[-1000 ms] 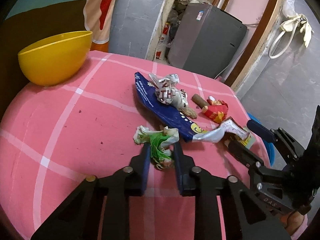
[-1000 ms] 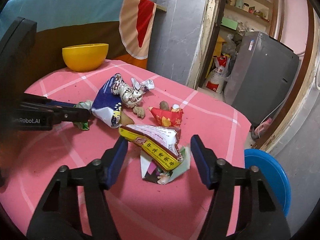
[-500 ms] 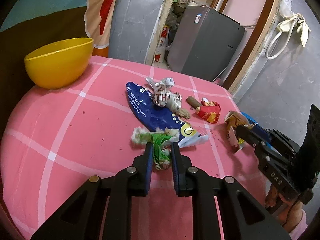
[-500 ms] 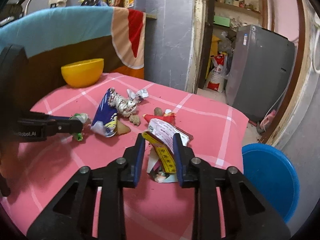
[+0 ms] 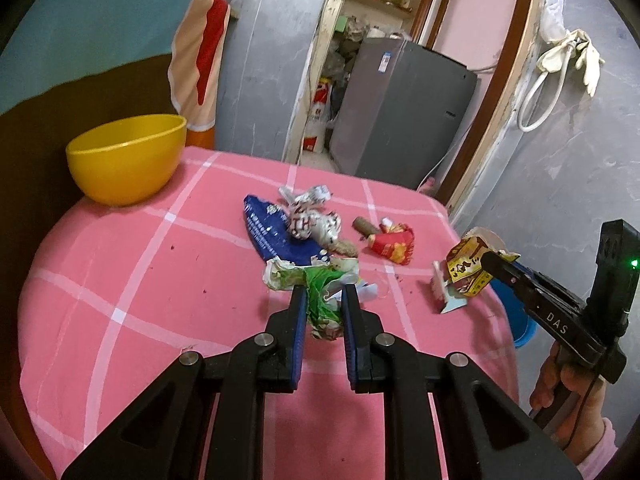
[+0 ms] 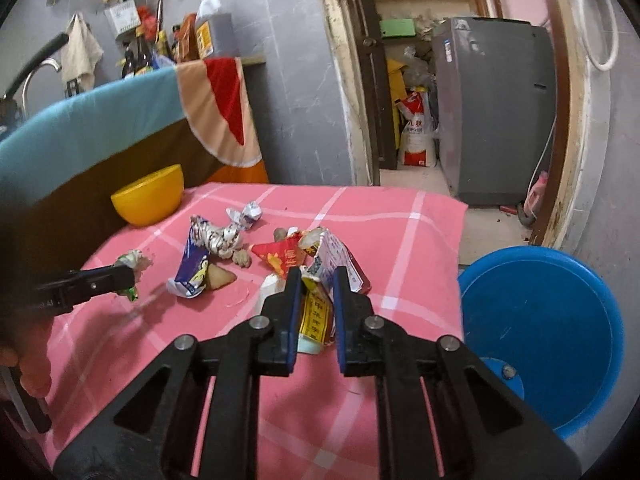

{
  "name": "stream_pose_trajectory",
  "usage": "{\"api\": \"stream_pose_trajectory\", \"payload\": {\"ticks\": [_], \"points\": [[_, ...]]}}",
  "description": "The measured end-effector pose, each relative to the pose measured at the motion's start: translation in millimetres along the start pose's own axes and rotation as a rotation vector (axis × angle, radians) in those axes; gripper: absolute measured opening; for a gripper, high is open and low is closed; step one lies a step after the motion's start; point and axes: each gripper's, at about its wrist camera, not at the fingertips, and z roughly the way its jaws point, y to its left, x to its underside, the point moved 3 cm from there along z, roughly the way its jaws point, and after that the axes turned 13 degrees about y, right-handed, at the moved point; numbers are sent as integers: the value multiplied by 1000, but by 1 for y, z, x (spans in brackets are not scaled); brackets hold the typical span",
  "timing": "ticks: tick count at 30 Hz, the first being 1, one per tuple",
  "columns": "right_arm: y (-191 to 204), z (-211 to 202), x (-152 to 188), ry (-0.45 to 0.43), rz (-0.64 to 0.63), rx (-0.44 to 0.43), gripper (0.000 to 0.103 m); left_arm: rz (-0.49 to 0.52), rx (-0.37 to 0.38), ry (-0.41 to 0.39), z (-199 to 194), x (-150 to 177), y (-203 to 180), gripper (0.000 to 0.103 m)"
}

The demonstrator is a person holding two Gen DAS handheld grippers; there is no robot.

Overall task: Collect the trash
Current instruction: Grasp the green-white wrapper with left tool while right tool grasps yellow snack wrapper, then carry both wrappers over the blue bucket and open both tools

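Note:
My left gripper (image 5: 323, 291) is shut on a crumpled green and white wrapper (image 5: 316, 280), held just above the pink checked tablecloth (image 5: 140, 280). My right gripper (image 6: 316, 274) has a flattened yellow and red carton (image 6: 318, 320) between its pads, the jaws closing tight on it. In the left wrist view this carton (image 5: 464, 268) hangs at the table's right edge. Beyond both grippers lie a blue wrapper (image 5: 268, 232), a white crumpled wrapper (image 5: 308, 220), a red packet (image 5: 392, 246) and a brown stub (image 5: 362, 226).
A yellow bowl (image 5: 124, 160) stands at the table's far left corner. A blue bucket (image 6: 540, 328) sits on the floor, right of the table and below its edge. A cloth-covered chair back (image 6: 100, 128) rises behind the bowl. A person's hand (image 5: 572, 392) holds the right gripper.
The right gripper's jaws went from wide apart to shut on the carton and carried it off the tabletop toward the right edge. The left gripper rose a little with the green wrapper.

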Motion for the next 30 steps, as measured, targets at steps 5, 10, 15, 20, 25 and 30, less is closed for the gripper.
{"api": "stream_pose_trajectory", "payload": {"ticks": [5, 10, 15, 20, 25, 30], "points": [[-5, -17, 2, -54, 6, 4, 14, 7, 14, -47, -5, -5, -14, 14], [-8, -40, 2, -141, -8, 37, 14, 44, 33, -116, -13, -13, -35, 14], [-13, -68, 1, -253, -18, 87, 14, 99, 59, -206, -23, -22, -67, 14], [-24, -99, 0, -367, -11, 158, 14, 170, 96, -302, -29, -33, -108, 14], [-42, -130, 3, -469, 7, 240, 14, 236, 133, -356, -24, -42, -144, 14], [-65, -151, 7, -518, 41, 314, 14, 284, 183, -354, -5, -52, -183, 14]]}}
